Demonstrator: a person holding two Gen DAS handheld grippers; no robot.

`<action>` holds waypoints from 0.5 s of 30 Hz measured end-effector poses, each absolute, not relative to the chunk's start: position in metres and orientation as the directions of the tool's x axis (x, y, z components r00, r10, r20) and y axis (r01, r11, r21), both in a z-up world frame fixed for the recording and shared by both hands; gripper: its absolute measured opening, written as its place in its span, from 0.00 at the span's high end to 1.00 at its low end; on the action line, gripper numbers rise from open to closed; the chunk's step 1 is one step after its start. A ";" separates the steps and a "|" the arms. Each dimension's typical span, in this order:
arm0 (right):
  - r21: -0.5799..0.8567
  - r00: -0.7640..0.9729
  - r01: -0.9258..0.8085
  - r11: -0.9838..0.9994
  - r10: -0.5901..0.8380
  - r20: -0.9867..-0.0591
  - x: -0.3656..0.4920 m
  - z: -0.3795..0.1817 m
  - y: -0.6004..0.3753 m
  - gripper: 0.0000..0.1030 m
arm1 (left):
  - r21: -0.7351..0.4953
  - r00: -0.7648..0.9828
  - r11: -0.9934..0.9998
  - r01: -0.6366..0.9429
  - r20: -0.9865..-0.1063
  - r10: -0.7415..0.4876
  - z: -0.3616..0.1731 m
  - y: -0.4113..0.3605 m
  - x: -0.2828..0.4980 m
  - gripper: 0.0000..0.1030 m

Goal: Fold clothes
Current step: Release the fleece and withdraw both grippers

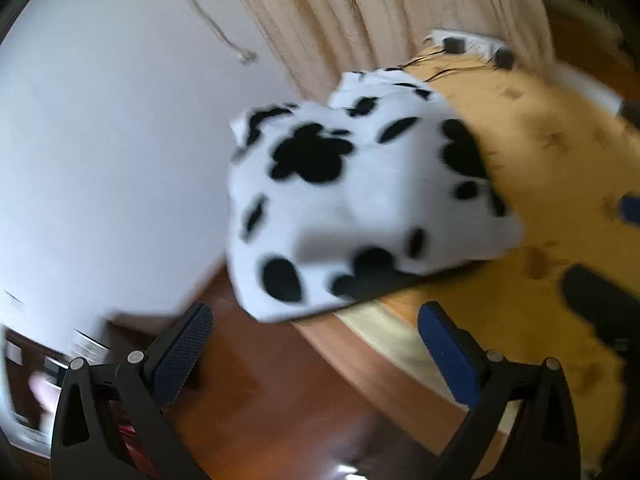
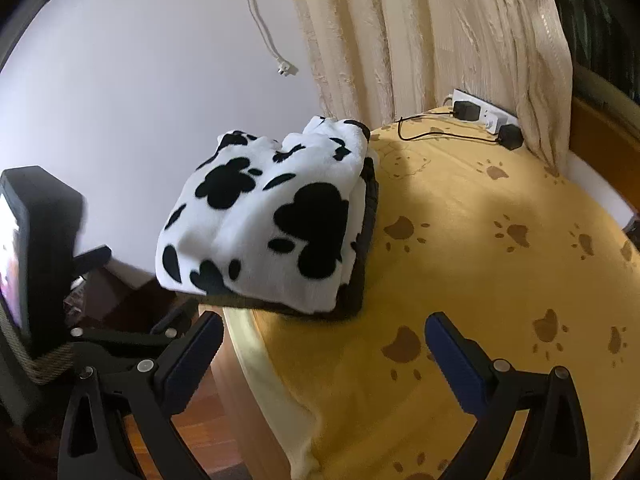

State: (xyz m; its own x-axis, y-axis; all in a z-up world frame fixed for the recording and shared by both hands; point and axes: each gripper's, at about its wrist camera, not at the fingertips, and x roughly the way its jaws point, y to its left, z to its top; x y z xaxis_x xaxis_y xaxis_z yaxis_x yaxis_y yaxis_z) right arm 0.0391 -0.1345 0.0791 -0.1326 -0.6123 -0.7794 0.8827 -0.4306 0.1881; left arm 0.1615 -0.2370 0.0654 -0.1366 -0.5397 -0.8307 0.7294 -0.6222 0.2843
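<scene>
Folded white fleece garment with black cow patches [image 2: 268, 224] lying at the far left edge of the yellow paw-print bedspread [image 2: 480, 264], left gripper [image 1: 316, 344] and right gripper [image 2: 324, 356] hovering near, jaws gaping wide, holding nothing.

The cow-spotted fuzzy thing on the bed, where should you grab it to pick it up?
Probably the near corner of the cow-print garment, where it overhangs the edge of the yellow bed cover. Coming from the floor side, one finger can slip under and one over. Both grippers are open and empty.
</scene>
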 end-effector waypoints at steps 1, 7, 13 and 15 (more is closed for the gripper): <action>0.177 -0.139 0.886 -0.428 -0.611 -0.780 0.042 0.080 -0.133 0.01 | 0.230 -0.161 -0.623 0.748 -0.848 -0.506 0.068 -0.238 0.167 0.00; 0.147 -0.141 0.907 -0.394 -0.614 -0.776 0.053 0.086 -0.127 0.01 | 0.127 -0.203 -0.569 0.812 -0.854 -0.480 0.084 -0.238 0.192 0.00; 0.139 -0.125 0.921 -0.364 -0.613 -0.780 0.062 0.084 -0.127 0.01 | 0.171 -0.180 -0.560 0.811 -0.837 -0.516 0.086 -0.225 0.197 0.00; 0.132 -0.127 0.924 -0.358 -0.614 -0.779 0.063 0.085 -0.128 0.01 | 0.167 -0.180 -0.555 0.815 -0.838 -0.515 0.085 -0.225 0.201 0.00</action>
